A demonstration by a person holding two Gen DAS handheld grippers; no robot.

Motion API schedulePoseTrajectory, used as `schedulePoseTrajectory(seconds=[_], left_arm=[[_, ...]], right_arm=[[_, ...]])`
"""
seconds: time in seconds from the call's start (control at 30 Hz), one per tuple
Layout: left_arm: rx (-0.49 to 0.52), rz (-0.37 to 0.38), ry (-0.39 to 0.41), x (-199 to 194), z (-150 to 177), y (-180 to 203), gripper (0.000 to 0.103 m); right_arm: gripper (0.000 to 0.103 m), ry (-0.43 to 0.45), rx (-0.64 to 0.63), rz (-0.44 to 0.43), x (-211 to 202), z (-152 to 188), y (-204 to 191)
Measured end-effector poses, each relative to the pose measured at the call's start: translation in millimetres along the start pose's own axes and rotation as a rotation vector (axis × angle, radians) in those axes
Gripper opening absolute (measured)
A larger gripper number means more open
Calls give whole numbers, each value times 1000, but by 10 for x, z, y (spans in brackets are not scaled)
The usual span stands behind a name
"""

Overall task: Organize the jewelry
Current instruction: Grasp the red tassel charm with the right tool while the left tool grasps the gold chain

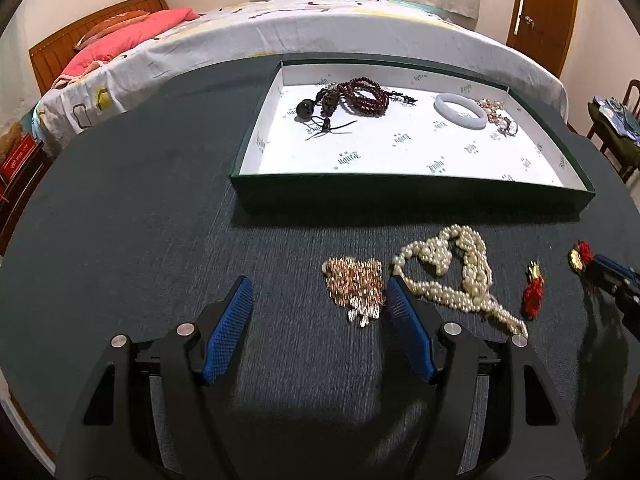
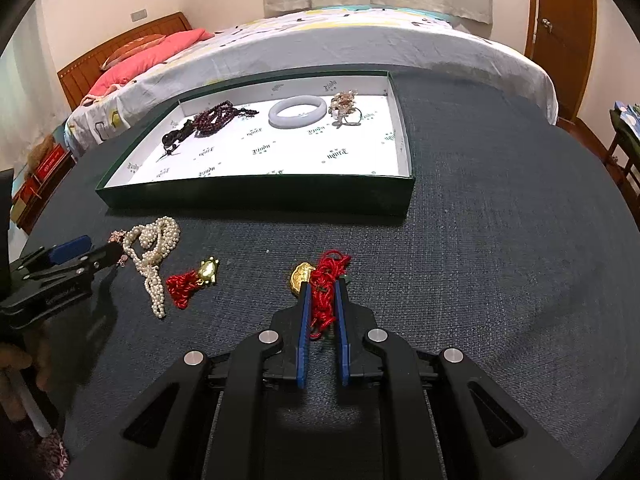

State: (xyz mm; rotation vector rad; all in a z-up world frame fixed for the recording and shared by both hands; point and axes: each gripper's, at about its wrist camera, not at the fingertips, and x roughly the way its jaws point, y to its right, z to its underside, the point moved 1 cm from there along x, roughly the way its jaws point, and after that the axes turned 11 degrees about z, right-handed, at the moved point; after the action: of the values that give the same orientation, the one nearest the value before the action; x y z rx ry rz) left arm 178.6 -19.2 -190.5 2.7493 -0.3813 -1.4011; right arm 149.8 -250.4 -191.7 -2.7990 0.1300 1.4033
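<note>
A: Where is your right claw (image 2: 322, 292) sitting?

B: You are clamping its blue pads on the red cord (image 2: 326, 284) of a gold charm (image 2: 299, 278), which is lying on the counter (image 2: 500, 260) just left of the pads, near side of the green tray (image 2: 256, 194).

A: And your left claw (image 1: 320, 296)?

B: You are holding it apart, gripping nothing. The rose-gold chain pile (image 1: 354, 282) is lying between its tips, nearer the right one; the pearl necklace (image 1: 452, 272) is lying just right of it, touching that pad.
</note>
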Motion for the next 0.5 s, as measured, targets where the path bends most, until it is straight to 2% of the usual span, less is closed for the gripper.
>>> schedulePoseTrajectory(seconds=[0.17, 0.23, 0.5], left_arm=[[-25, 30, -8, 46, -41, -54, 65], [4, 54, -6, 35, -38, -22, 53], [26, 108, -21, 43, -75, 10, 23]], right_arm=[[12, -7, 7, -6, 28, 14, 14], [12, -10, 8, -8, 38, 20, 16], [12, -11, 8, -9, 48, 23, 20]])
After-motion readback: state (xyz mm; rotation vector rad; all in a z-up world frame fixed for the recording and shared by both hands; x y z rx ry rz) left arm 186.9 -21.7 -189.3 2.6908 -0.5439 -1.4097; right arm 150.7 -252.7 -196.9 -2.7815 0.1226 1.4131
